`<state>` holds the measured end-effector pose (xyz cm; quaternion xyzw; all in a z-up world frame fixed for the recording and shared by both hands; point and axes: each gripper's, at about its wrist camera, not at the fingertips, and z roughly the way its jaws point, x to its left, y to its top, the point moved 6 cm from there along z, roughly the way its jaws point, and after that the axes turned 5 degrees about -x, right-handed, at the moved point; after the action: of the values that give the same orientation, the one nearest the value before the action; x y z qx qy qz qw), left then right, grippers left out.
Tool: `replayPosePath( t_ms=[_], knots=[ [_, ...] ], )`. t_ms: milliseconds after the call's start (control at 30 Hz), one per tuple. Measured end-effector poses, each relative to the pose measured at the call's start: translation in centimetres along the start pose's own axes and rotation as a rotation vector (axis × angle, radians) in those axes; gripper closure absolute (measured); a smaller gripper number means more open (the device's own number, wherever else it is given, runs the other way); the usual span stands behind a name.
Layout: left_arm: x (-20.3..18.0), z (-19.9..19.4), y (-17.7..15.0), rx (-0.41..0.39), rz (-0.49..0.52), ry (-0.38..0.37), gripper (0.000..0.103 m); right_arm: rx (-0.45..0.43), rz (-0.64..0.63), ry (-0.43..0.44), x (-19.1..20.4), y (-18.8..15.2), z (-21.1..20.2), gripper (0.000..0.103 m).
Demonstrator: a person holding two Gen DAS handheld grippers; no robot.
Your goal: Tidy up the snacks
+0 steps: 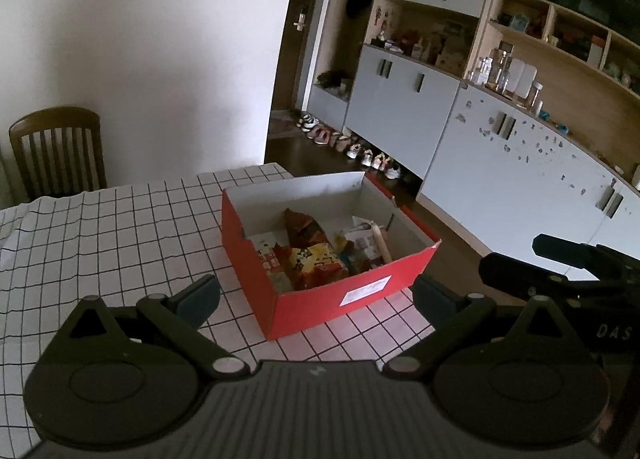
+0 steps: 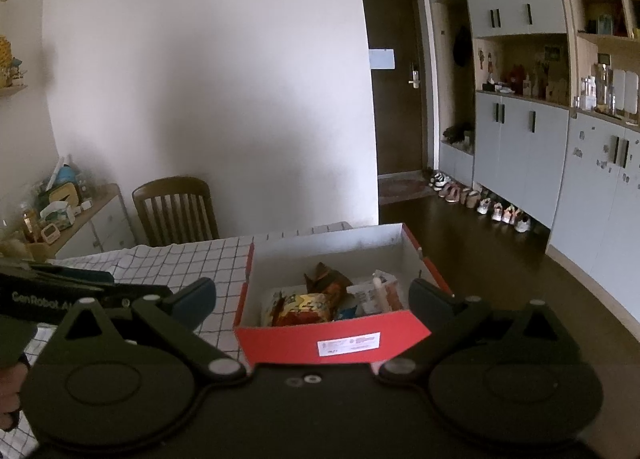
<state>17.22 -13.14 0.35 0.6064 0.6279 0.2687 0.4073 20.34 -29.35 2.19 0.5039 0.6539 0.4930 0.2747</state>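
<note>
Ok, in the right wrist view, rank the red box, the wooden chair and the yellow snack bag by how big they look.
1. red box, nearest the camera, so its lead is partly nearness.
2. wooden chair, farther back and partly hidden by the table, so likely larger than it looks.
3. yellow snack bag, clearly smallest, inside the box.

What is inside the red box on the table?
The red box holds snack packets: a yellow-orange one, a brown one, and white wrappers. Whatever lies beneath them is covered.
</note>
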Motion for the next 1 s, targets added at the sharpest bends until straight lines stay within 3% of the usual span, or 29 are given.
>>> replayPosePath(
  t_ms=[600, 1000],
  knots=[
    [-0.1, 0.3, -0.3, 0.004, 0.007, 0.013, 0.0, 0.011, 0.012, -0.002, -0.2, 0.0, 0.0, 0.0],
    [-1.5, 1.0, 1.9, 0.022, 0.029, 0.013, 0.0, 0.004, 0.023, -0.009, -0.7, 1.1, -0.4, 0.0]
  ],
)
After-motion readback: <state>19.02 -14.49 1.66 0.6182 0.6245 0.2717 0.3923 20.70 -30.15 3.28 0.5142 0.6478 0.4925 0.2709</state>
